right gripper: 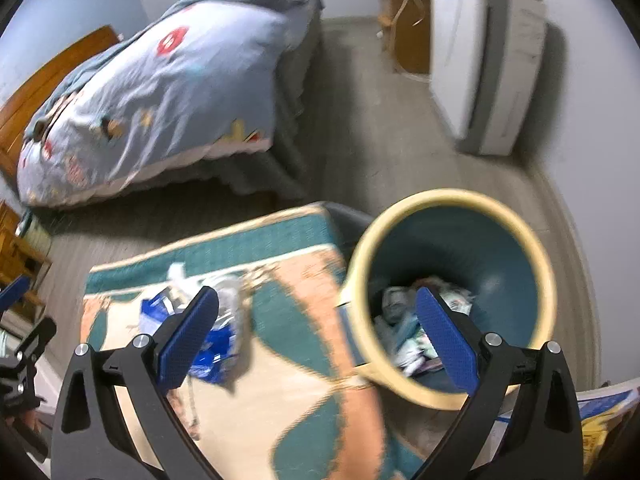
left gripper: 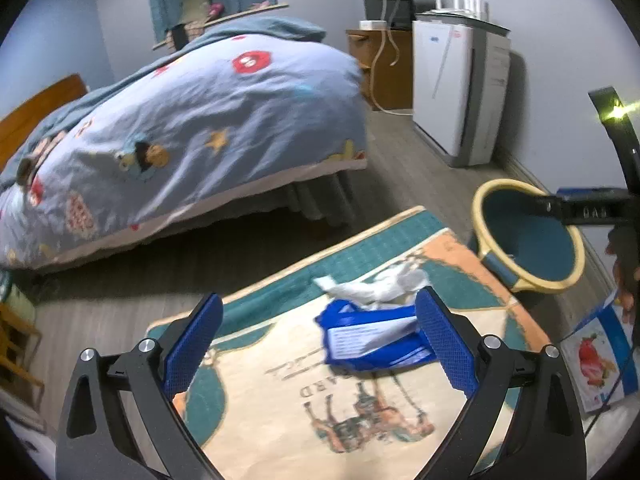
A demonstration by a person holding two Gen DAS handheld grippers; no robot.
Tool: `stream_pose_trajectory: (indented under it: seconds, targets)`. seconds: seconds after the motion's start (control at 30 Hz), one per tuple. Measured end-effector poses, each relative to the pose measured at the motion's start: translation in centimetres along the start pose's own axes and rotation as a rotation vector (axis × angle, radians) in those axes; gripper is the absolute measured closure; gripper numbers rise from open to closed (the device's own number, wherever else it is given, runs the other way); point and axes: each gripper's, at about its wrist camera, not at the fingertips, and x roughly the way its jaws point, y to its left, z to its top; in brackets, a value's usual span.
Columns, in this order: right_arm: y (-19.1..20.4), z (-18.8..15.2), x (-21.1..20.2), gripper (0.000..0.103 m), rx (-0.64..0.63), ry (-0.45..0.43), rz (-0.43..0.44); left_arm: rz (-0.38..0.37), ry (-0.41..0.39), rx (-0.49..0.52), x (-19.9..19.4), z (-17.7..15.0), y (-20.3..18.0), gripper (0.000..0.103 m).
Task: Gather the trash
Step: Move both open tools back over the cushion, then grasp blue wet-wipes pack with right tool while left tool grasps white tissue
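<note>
Left wrist view: the left gripper is wide open, with a blue wrapper and white tissue on the rug just ahead. The right gripper is open too, above the trash bin.

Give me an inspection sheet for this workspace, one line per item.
Surface: patterned rug on grey wood floor.
Job's things: blue wrapper and white tissue on the rug; bin beside the rug, trash already inside.
Clutter: printed box on the floor beside the rug.
Grippers: left claw open, over the rug; right claw open, empty.
Cables: cord by the wooden cabinet.
Surroundings: bed, white appliance.
</note>
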Motion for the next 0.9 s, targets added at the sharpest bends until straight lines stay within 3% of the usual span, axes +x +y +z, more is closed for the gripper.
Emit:
stream_pose_trajectory:
  seconds: [0.37, 0.67, 0.9]
  targets:
    - [6.2, -1.6, 4.8, 0.006, -0.185, 0.107, 0.026, 0.021, 0.067, -0.021, 1.4, -2.4, 4.1, 0.007]
    - [11.7, -2.8, 8.9, 0.006, -0.412, 0.195, 0.099, 0.016, 0.090, -0.048, 3.4, -1.9, 5.6, 0.007]
    - [13.2, -2.9, 11.1, 0.006, -0.469, 0.232, 0.132, 0.010, 0.101, -0.057, 4.9, -1.3, 6.4, 0.007]
